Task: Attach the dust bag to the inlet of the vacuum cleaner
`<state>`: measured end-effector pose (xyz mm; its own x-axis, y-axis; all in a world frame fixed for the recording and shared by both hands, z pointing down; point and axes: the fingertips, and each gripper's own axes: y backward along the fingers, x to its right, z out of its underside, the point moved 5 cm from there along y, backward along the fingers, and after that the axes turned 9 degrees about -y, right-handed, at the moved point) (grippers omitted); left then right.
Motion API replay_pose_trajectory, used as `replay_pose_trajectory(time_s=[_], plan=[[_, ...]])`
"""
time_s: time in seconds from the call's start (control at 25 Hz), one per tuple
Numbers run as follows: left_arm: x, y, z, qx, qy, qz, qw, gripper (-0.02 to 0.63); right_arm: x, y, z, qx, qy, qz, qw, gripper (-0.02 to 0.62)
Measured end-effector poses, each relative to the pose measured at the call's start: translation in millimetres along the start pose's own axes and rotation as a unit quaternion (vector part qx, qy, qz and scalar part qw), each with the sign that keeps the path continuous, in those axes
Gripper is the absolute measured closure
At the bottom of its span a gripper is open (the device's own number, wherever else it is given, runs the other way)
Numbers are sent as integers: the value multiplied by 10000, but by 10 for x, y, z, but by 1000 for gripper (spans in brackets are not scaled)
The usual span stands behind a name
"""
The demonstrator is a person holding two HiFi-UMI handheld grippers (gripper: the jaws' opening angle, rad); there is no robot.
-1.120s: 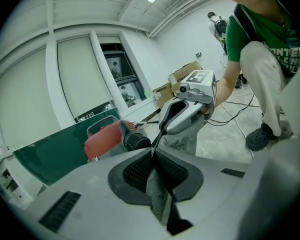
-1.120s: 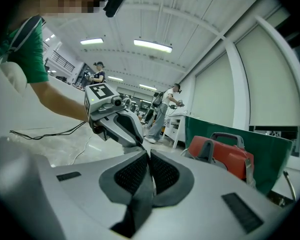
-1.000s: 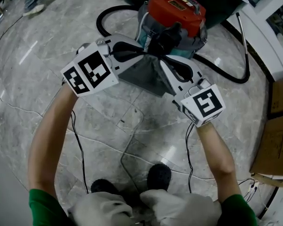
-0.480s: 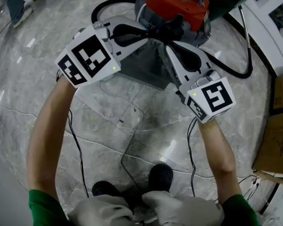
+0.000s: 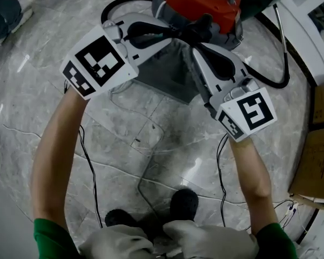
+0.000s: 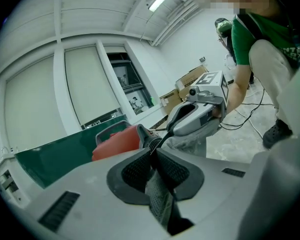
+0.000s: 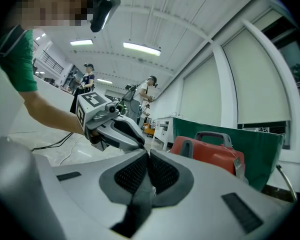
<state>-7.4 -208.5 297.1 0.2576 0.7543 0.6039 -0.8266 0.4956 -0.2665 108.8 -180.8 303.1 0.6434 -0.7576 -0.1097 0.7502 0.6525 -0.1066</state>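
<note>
Head view | left claw [image 6: 154, 159] and right claw [image 7: 148, 160] both clamped on dust bag [image 5: 170, 74] | vacuum cleaner [image 5: 202, 1] at 12 o'clock | risk: my uneven pull could slip fabric free.

I see the floor [image 5: 151, 139] steeply from above through the head camera, with the vacuum cleaner [image 5: 202, 1] at top centre. The camera on the left gripper [image 6: 153, 151] sits close behind its jaws, facing nearly level toward the right gripper [image 6: 161, 136]. The right gripper's camera looks back at the left one. All three views share the vacuum cleaner.
</note>
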Motion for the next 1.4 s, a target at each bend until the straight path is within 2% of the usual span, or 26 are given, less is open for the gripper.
replay_pose_trajectory(time_s=[0.64,1.0,1.4], plan=[[-71,-147,68,120,21,-13,9999,561,137,-20,36,190,-222,-44,9996,573],[-232,-370,49,237,209,-49,9995,563,467,-44,31,277,-436,82,9986,569],[-324,-551,57,270,147,-18,9995,560,632,-38,35,410,-654,118,9969,569]])
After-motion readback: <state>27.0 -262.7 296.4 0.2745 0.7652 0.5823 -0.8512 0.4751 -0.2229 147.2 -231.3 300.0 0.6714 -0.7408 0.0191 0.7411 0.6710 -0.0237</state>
